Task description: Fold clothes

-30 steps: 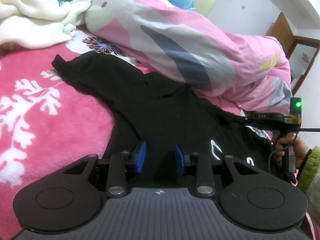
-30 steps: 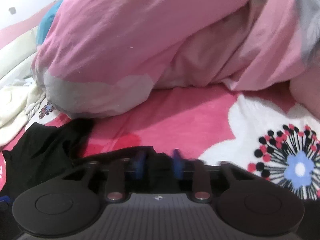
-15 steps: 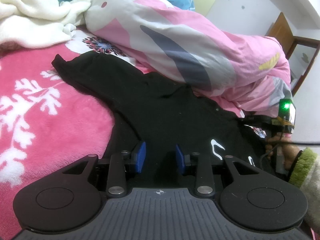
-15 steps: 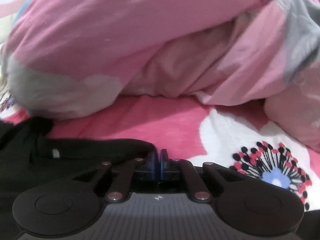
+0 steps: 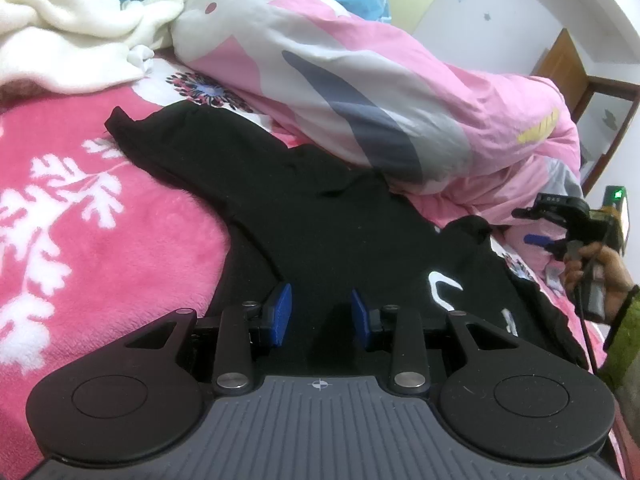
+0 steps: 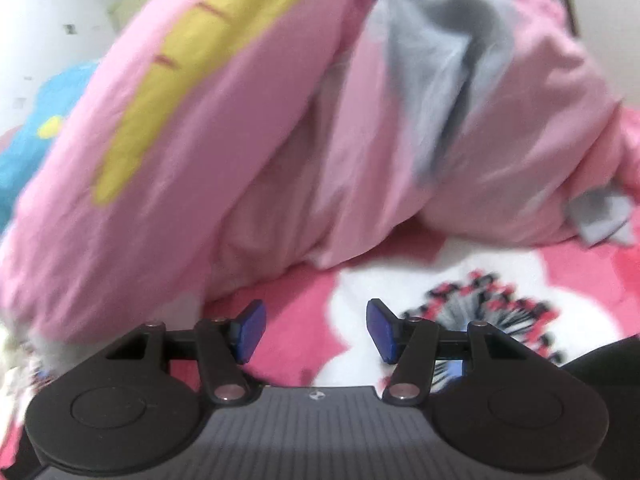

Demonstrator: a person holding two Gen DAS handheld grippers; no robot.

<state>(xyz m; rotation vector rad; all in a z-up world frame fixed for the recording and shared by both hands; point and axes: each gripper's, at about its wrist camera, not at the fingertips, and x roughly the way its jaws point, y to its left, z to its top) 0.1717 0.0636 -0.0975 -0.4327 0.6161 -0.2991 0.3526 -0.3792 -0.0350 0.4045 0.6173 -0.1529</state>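
Black shirt (image 5: pixel 304 216) lies spread out on the bed (image 5: pixel 100 240) w/ one sleeve stretched away, left hand-held gripper (image 5: pixel 320 312) half open right over it, right hand-held gripper (image 6: pixel 312 330) wide open (holding nothing), prob to re-grab an edge.

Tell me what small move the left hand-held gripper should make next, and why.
Probably ease the left hand-held gripper down and close it on the black long-sleeved fabric garment under its open blue pads. The right hand-held gripper is open and empty over the pink floral fleece blanket, so nothing holds the garment.
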